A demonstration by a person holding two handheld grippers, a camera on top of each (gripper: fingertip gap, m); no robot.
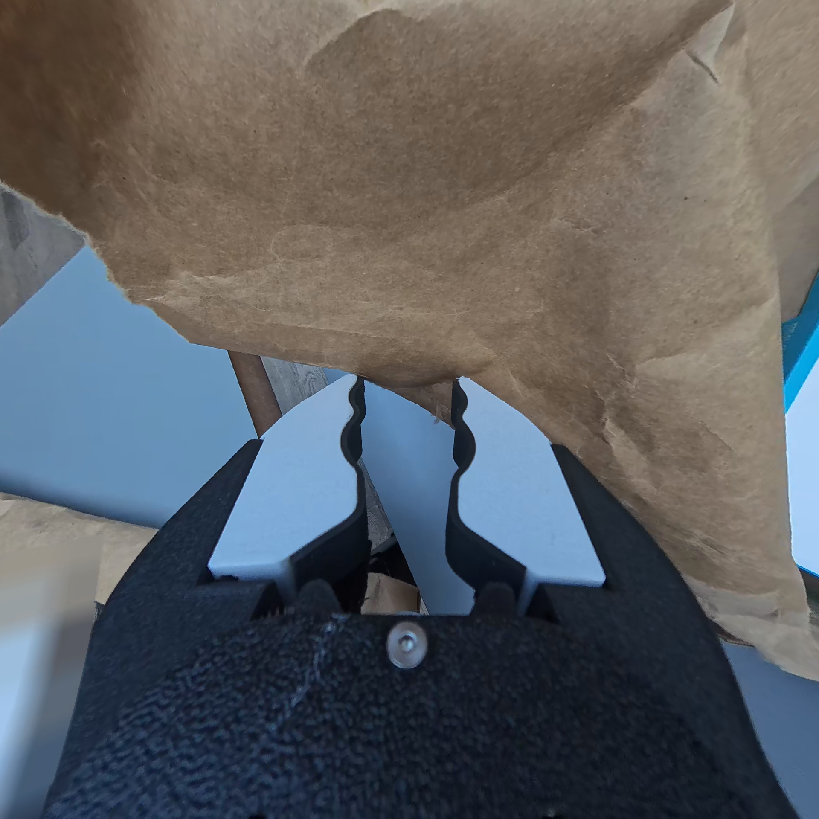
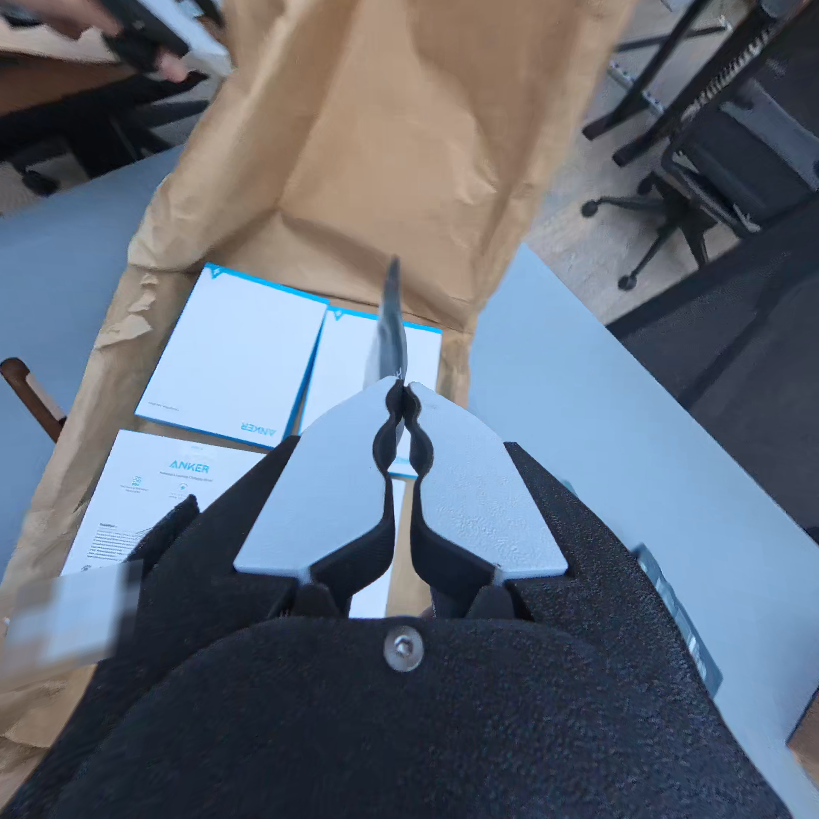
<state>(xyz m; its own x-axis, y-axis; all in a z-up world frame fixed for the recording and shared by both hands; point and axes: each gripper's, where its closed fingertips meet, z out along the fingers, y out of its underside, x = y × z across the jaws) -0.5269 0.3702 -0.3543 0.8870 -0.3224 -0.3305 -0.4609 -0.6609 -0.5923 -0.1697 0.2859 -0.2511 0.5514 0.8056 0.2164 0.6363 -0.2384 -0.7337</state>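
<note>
In the left wrist view a crumpled brown paper bag (image 1: 399,177) fills the upper frame. Its lower edge lies across the tips of my left gripper (image 1: 407,385). The fingers stand apart and do not press on the paper. In the right wrist view my right gripper (image 2: 404,386) is shut on a thin dark grey flat piece (image 2: 391,328), seen edge-on and blurred. It holds the piece above white boxes with blue edges (image 2: 235,354) that lie inside the open paper bag (image 2: 390,155). The left gripper (image 2: 142,40) shows blurred at the top left, in a hand.
The bag lies on a pale table (image 2: 598,421). A grey flat box (image 2: 678,620) lies near the table's right edge. A black office chair (image 2: 691,212) and desk frames stand beyond. A brown wooden chair part (image 2: 26,390) is at the left. A blue box edge (image 1: 802,354) shows at the right. Some 40 cm of space lies between my two pairs of fingers.
</note>
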